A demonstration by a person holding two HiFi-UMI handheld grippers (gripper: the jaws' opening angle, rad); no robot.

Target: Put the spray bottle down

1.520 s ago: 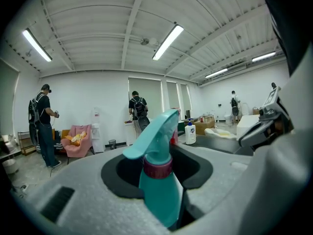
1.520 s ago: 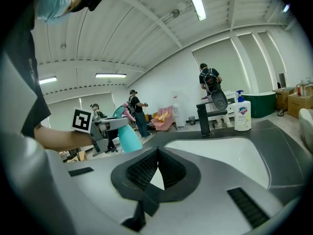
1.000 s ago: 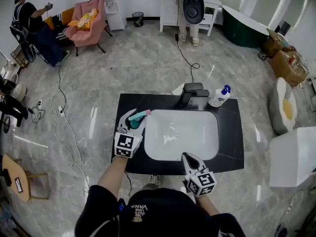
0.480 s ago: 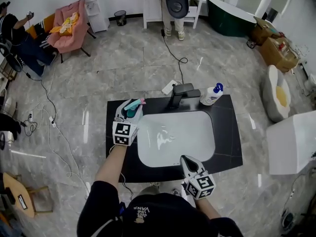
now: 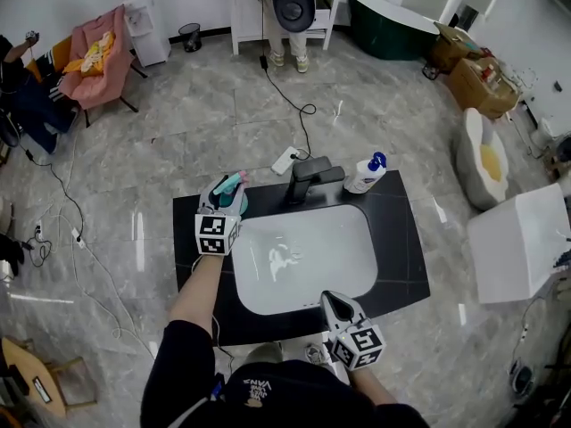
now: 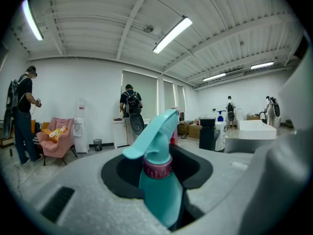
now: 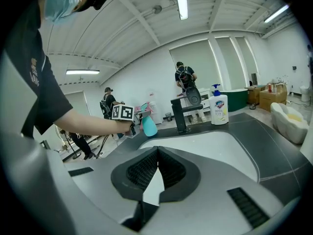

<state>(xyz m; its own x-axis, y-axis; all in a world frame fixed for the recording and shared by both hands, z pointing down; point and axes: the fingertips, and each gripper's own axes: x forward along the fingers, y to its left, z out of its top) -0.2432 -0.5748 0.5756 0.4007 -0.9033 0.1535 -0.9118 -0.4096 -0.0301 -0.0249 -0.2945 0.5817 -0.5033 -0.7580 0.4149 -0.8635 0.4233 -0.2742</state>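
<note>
My left gripper (image 5: 228, 200) is shut on a teal spray bottle (image 5: 235, 189) with a pink collar, held upright over the back left corner of the black counter (image 5: 403, 239). In the left gripper view the bottle (image 6: 159, 180) stands between the jaws, nozzle pointing up and right. The right gripper view shows the bottle (image 7: 148, 125) low at the counter, left of the faucet; I cannot tell whether its base touches. My right gripper (image 5: 335, 302) hangs at the front edge of the sink (image 5: 268, 297), shut and empty (image 7: 155, 153).
A black faucet (image 5: 309, 175) rises behind the white basin, with a white pump soap bottle (image 5: 364, 175) to its right. A white box (image 5: 522, 248) stands right of the counter. People, a pink chair (image 5: 89, 56) and cables are farther back on the floor.
My left gripper has carried the spray bottle away from the basin's left side to the counter's back left corner and a little lower. The right gripper has stayed near the front edge.
</note>
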